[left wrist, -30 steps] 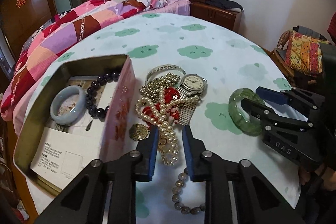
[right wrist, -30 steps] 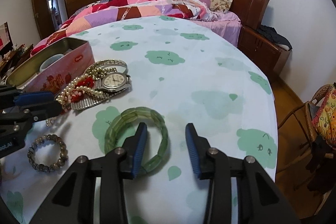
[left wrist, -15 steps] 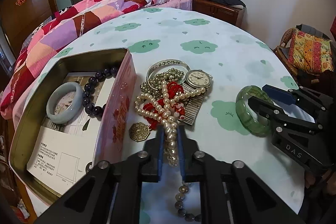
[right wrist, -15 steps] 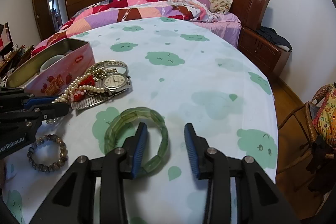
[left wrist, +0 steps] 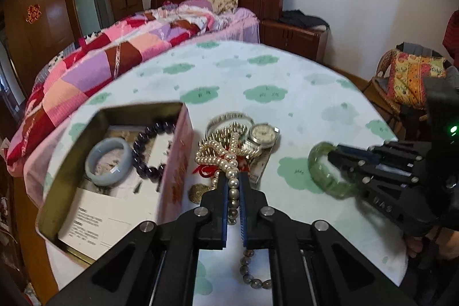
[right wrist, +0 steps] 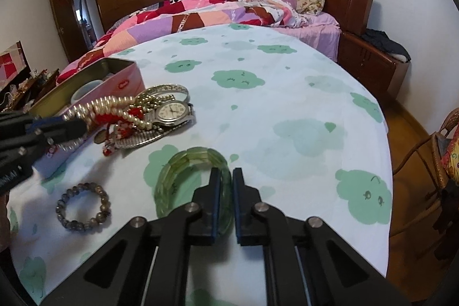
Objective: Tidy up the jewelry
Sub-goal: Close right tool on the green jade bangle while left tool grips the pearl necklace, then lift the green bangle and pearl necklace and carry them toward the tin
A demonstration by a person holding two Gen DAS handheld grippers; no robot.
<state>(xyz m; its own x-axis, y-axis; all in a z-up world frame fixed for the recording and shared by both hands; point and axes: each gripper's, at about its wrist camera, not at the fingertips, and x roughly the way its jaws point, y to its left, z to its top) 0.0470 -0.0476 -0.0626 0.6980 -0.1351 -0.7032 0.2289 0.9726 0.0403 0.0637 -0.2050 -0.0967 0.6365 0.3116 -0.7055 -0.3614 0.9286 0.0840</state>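
Left wrist: left hand-held gripper point(left wrist: 233, 187) clamps pearl necklace point(left wrist: 222, 155), watch point(left wrist: 263, 134), tin point(left wrist: 169, 179) beside

Plenty of open tablecloth point(right wrist: 287, 93) on the far and right side, nothing sitting there at all. The left half is the crowded bit: the open tin point(left wrist: 120, 116) hugs the left edge with its tall pink wall point(left wrist: 178, 162) right against the tangled pile of pearls point(left wrist: 221, 154) and the watch point(right wrist: 172, 112). Near-left, a grey bead bracelet point(right wrist: 83, 207) lies in the gap. Between the pile and the green bangle point(right wrist: 183, 171) there's only a narrow strip.
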